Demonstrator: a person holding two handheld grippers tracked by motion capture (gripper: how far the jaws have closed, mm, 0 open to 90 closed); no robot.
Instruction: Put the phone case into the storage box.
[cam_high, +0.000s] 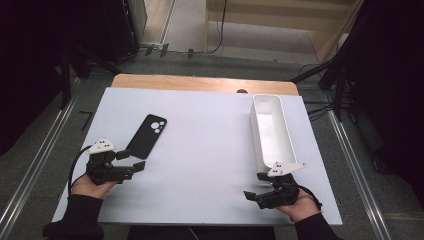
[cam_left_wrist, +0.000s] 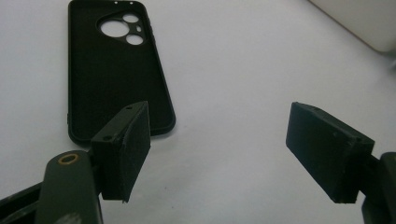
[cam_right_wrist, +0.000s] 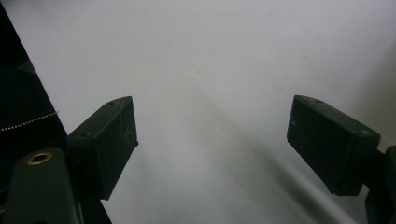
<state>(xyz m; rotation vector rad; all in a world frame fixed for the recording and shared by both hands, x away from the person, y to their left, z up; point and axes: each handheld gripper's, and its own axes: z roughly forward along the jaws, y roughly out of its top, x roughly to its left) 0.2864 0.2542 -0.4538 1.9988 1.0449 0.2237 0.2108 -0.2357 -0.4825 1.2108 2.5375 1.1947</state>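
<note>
Black phone case (cam_high: 147, 135) lies flat, camera cutouts up, well left of white bin (cam_high: 270, 131). Left gripper (cam_high: 131, 161) jaws wide, empty, just beside case's near end, likely lining up grasp. Right gripper (cam_high: 254, 188) wide, empty, near bin's front end.

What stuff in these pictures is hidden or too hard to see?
- Phone case: in the left gripper view, a jaw of the left gripper covers its lower corner.
- White bin: in the high view, the right gripper hides its near end; the left gripper view cuts it off at the top right edge.
- Small dark thing at the table's far edge: too small to name.
</note>
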